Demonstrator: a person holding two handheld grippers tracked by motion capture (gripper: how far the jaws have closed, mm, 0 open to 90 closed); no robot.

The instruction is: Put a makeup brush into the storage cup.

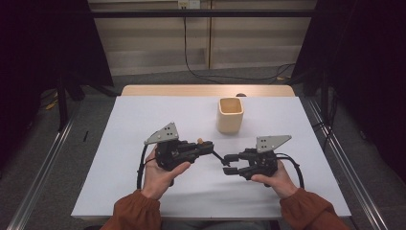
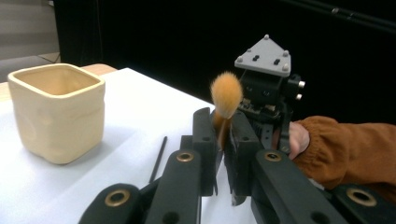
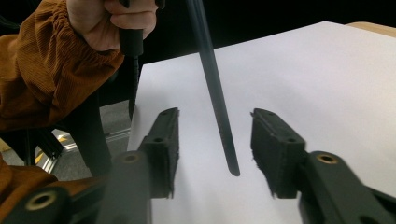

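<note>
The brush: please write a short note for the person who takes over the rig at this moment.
Left gripper: shut on the brush, near its orange bristle end.
Right gripper: open, jaws either side of the black handle without pressing on it.
Cream cup: upright beyond the grippers on the white table, nothing visible inside.
Done: brush lifted and held by the left gripper.
Left: probably carry the brush to the cup and put it in.

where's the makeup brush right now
The brush is clamped in the left gripper near the table's middle, in front of the cream cup; its thin black handle hangs between the right gripper's open jaws.
</note>
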